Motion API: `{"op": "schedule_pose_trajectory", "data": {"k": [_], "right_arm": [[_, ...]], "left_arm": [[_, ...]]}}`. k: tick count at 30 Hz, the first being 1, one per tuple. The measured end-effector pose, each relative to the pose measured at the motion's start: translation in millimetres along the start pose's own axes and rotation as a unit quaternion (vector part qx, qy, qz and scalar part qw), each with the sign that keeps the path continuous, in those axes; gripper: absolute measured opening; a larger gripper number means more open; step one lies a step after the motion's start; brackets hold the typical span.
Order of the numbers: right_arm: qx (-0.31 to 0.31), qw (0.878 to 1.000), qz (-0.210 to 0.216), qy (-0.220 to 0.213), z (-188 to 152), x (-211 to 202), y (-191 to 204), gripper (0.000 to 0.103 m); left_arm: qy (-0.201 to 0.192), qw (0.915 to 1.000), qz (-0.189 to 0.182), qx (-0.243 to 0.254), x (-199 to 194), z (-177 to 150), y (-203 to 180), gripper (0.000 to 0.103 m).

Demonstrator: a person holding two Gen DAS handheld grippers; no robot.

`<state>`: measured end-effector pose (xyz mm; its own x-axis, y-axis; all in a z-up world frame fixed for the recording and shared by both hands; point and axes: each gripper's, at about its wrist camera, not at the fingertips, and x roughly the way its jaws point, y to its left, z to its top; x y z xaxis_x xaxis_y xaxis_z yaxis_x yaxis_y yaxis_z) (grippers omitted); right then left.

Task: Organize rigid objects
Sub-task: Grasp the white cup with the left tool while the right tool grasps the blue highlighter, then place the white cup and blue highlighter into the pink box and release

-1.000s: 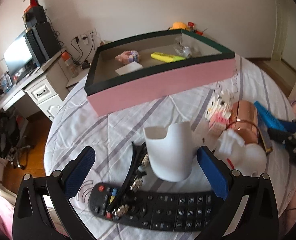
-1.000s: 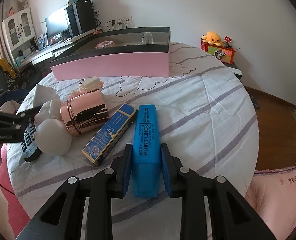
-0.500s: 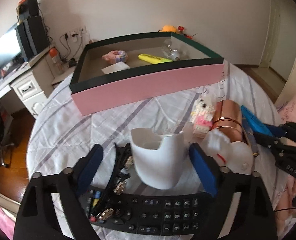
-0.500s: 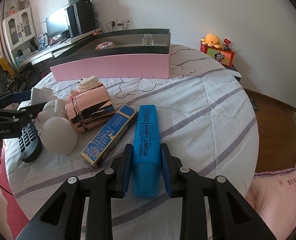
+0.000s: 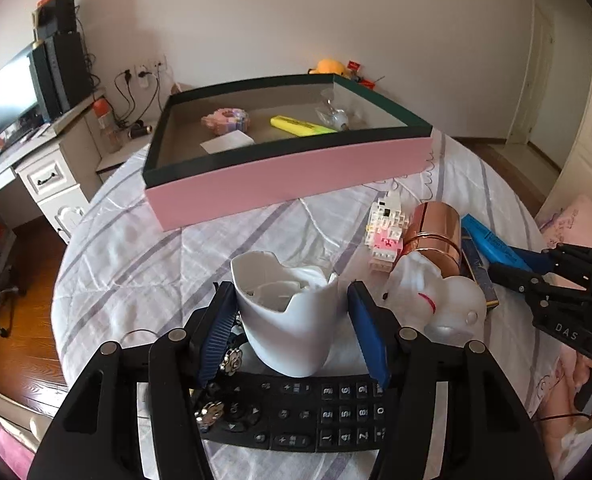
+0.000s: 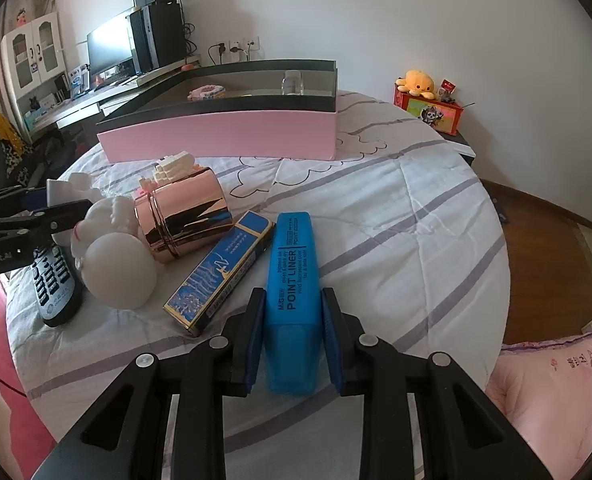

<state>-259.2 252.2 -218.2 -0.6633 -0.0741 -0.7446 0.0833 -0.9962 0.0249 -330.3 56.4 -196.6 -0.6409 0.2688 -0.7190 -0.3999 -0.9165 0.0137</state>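
My left gripper (image 5: 290, 292) straddles a white cut-out cup (image 5: 287, 320) standing on the striped cloth. Its jaws are closing: the left pad meets the cup's side, while a thin gap shows at the right pad. My right gripper (image 6: 292, 294) is shut on a blue highlighter (image 6: 293, 264) lying flat on the table. The pink box with a dark rim (image 5: 287, 172) stands at the back. It holds a yellow highlighter (image 5: 300, 126), a pink block ring (image 5: 225, 118), a white card (image 5: 227, 144) and a clear bulb (image 5: 336, 114).
A black remote (image 5: 316, 412) and metal trinkets lie under my left gripper. Right of the cup are a white rabbit figure (image 5: 436, 300), a copper cylinder (image 5: 434, 228), a block toy (image 5: 386, 228) and a slim blue box (image 6: 219, 272). A desk with a monitor stands left.
The left jaws have narrowed from wide open to close around the white cup, and the view has tipped down a little. The right gripper and its highlighter have not moved.
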Motion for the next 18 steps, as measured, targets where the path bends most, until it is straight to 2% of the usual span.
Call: {"op": "schedule_pose_trajectory", "data": {"k": [4,11,18], "right_arm": [[0.000,1.000,-0.007,-0.009,6,-5,-1,0.027],[-0.004,0.999,-0.010,-0.033,22,-18,1,0.027],[-0.029,0.998,-0.006,-0.057,47,-29,11,0.027]], "left_arm": [[-0.008,0.9999,0.013,-0.007,-9,0,7,0.058],[-0.023,0.9995,0.010,-0.017,-23,2,20,0.058],[-0.046,0.9985,0.022,-0.020,-36,19,30,0.058]]}}
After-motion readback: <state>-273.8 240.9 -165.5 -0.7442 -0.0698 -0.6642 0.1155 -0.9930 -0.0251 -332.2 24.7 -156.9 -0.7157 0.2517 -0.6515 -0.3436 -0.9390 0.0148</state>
